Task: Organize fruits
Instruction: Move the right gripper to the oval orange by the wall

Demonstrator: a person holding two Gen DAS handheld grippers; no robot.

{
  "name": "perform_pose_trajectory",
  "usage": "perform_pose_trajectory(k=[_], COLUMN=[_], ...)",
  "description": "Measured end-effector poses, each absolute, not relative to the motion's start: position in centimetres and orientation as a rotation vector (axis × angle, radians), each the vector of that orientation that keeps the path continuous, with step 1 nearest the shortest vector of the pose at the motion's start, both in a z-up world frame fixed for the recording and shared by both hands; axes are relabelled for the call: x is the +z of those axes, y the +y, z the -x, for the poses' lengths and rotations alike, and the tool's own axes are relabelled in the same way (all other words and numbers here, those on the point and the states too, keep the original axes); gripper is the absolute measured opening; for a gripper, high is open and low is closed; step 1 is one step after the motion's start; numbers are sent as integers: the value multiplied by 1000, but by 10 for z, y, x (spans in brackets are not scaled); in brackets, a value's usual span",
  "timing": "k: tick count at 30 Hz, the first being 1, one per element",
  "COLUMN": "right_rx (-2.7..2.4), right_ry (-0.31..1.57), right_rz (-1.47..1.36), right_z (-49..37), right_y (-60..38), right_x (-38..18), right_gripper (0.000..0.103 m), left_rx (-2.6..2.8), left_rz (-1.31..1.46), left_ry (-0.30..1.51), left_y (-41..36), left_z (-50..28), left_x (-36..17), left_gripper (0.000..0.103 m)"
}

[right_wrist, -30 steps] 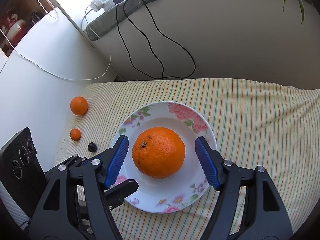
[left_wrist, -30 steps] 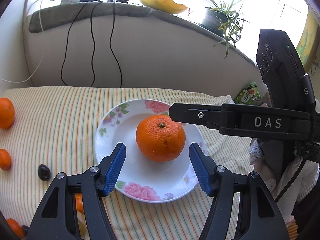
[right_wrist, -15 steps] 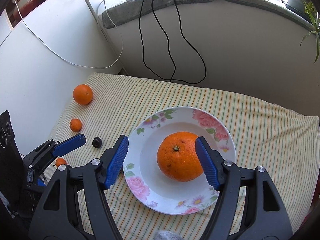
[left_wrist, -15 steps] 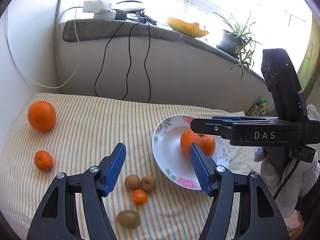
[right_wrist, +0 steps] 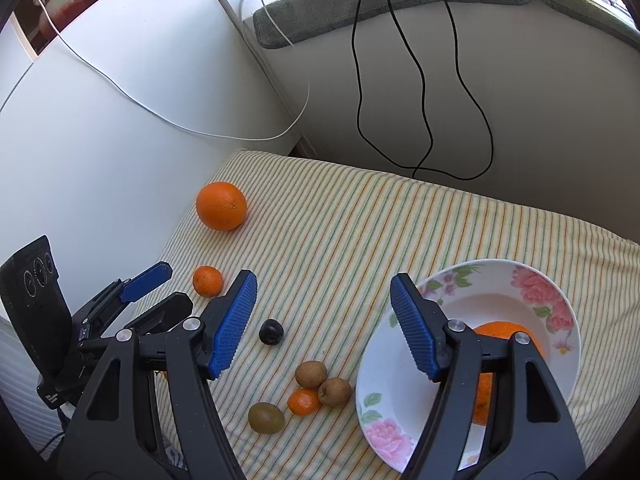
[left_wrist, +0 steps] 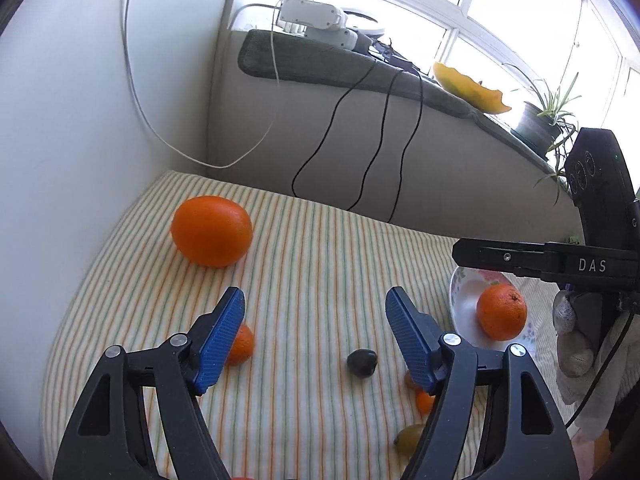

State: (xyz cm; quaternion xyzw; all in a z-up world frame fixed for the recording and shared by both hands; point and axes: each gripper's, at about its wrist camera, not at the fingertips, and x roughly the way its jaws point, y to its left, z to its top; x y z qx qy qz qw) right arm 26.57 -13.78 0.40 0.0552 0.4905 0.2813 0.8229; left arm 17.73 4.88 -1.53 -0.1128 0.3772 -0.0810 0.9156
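Left wrist view, left gripper (left_wrist: 316, 336) angled downward, fingers (left_wrist: 222, 336) apart

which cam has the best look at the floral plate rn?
Right wrist: the floral plate shows nearly whole, with rim flowers and an orange in it. Left wrist catches only a sliver at the right edge, partly behind the right claw.
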Motion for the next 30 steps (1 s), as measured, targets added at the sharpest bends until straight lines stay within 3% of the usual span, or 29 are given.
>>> perform_pose_trajectory(k=[2,30], right_rx=[610,769], right_ry=[1051,1183], right_rz=[-121,-197], right_z=[-271,-361], right_y=[-126,20], right_x=[1,-56], right_gripper=[72,72], left_rx=[-154,-130], left_rz=[237,317], left_ry=[779,863], left_y=[58,118], left_z=[-183,-255], left_x=[-18,-68], left_gripper=[80,80])
